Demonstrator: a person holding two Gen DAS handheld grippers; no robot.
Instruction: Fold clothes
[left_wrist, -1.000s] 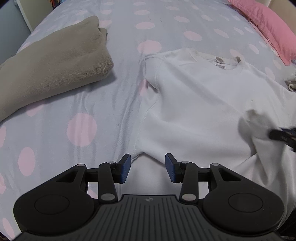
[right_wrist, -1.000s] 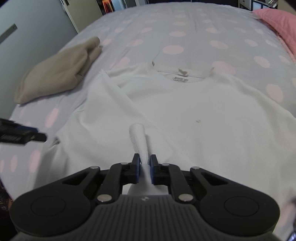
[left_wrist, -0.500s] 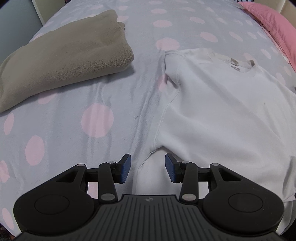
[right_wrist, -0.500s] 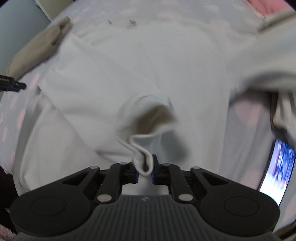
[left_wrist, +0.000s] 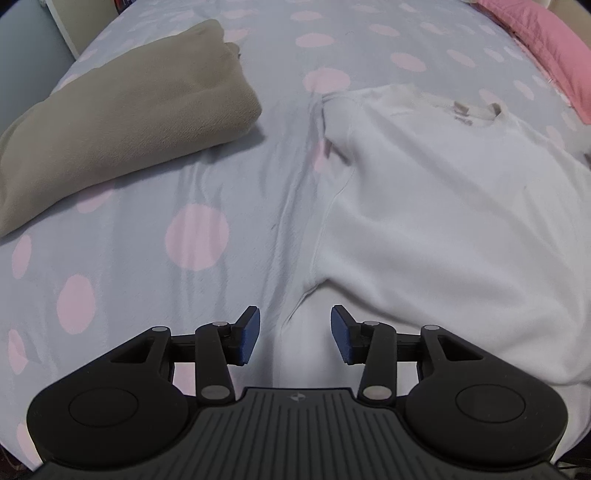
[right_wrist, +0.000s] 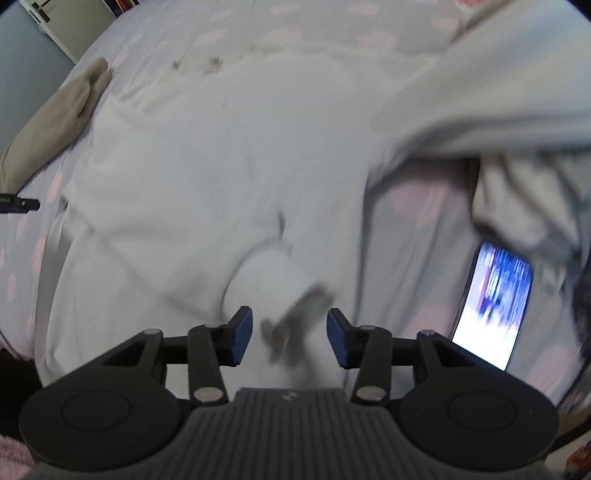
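In the left wrist view, the folded beige garment (left_wrist: 122, 122) lay well ahead and to the left of the left gripper (left_wrist: 294, 334), its near end cut off by the frame edge. The bed (left_wrist: 192, 236), covered in a pale sheet with pink dots, filled the ground between them. The left gripper's jaws stood partly apart with nothing pinched between them; below the gap lay the near left edge of the white sweatshirt (left_wrist: 436, 206). The sweatshirt spread ahead and to the right of that gripper, collar at the far end, its right side running out of view. A pink pillow (left_wrist: 539, 40) sat far ahead to the right, only partly in frame.

In the right wrist view, much was smeared by motion blur. The beige garment (right_wrist: 55, 122) showed far to the left, and a dark tip of the other gripper poked in at the left edge. The right gripper (right_wrist: 290, 338) had just been opening: its jaws stood partly apart, and the sweatshirt's sleeve cuff (right_wrist: 291, 325) sat loose in the gap, touching neither pad as far as the blur allowed. The white sweatshirt (right_wrist: 207, 155) lay ahead of it. To the right, a lit phone (right_wrist: 491, 306) rested on the bed, its screen unreadable, and beyond it a grey garment (right_wrist: 509, 110) lay rumpled, cut off by the frame.
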